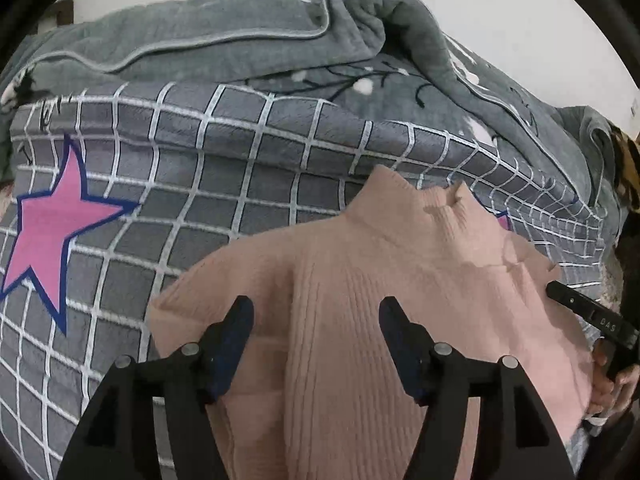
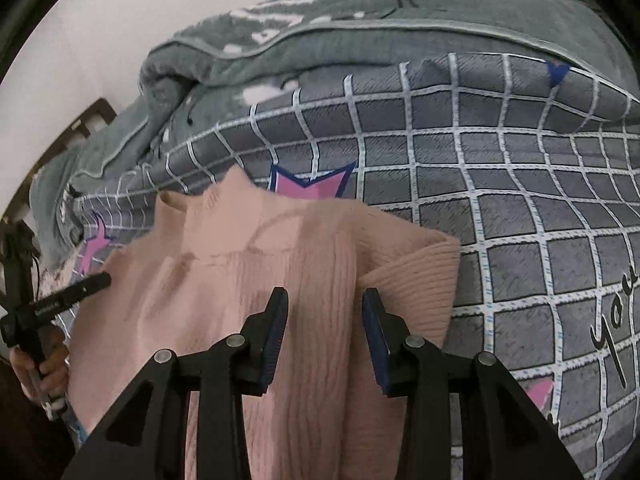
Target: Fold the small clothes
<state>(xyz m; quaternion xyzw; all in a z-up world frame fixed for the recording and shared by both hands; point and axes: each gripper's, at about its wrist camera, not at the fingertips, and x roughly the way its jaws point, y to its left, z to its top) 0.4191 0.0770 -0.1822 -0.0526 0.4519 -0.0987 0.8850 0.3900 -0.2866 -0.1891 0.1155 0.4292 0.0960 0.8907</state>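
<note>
a: where's the pink sweater [image 1: 400, 280] lying?

b: flat on the bed, on the grey checked cover [image 1: 240, 160] with the pink stars. its collar points away from both cameras and its hem runs toward the person, so the long axis goes straight out along the fingers.

a: and the left hand-held gripper [image 1: 316, 308]?

b: hovering over the body of the sweater, jaws wide apart, nothing between them. the left sleeve side is already turned in over the ribbed middle, from what i can judge.

a: the right hand-held gripper [image 2: 325, 300]?

b: also parted, a little narrower, empty. it sits above the ribbed front, and just to its right a sleeve [image 2: 416, 276] lies doubled over with its cuff end near the right fingertip.

a: so which one is nearer the next fold?

b: the right one, i'd say. that doubled sleeve is just beside it, slightly ahead and to the right. the left one is centred over the body, better placed to pin it down.

a: anything else about?

b: a rumpled grey blanket [image 1: 280, 32] heaped beyond the collar, well apart.
</note>
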